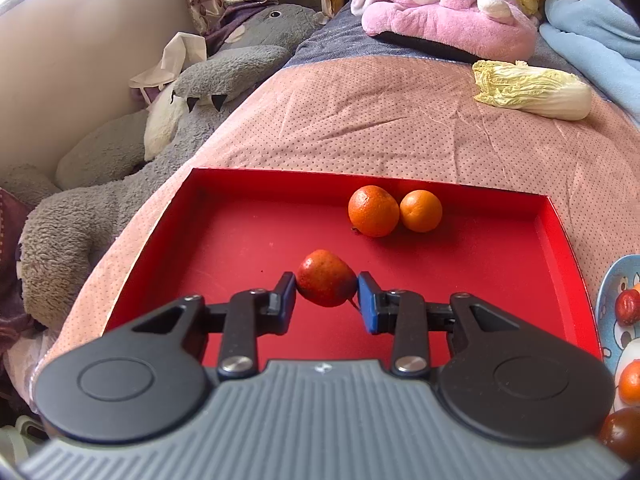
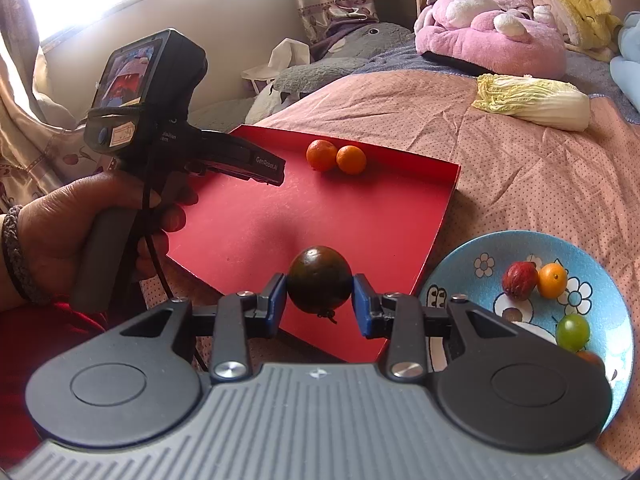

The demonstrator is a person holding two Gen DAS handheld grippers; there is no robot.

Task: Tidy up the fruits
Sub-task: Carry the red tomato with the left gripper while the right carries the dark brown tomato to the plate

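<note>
My left gripper (image 1: pixel 326 294) is shut on a small red fruit (image 1: pixel 325 277) and holds it over the red tray (image 1: pixel 500 272). Two oranges (image 1: pixel 374 211) (image 1: pixel 421 211) lie touching near the tray's far wall; they also show in the right wrist view (image 2: pixel 321 155) (image 2: pixel 351 159). My right gripper (image 2: pixel 319 294) is shut on a dark brown-green round fruit (image 2: pixel 319 278) above the red tray's (image 2: pixel 372 216) near right corner. A blue flowered plate (image 2: pixel 480 256) to the right holds a red fruit (image 2: pixel 519 281), a small orange (image 2: pixel 552 280) and a green grape (image 2: pixel 573 332).
The tray and plate rest on a pink dotted bed cover (image 1: pixel 400 120). A napa cabbage (image 1: pixel 532 90) lies at the far right. Pink plush toys (image 1: pixel 448 16) sit at the back, a grey plush (image 1: pixel 120 184) along the left. The left hand-held gripper body (image 2: pixel 160 128) is over the tray's left side.
</note>
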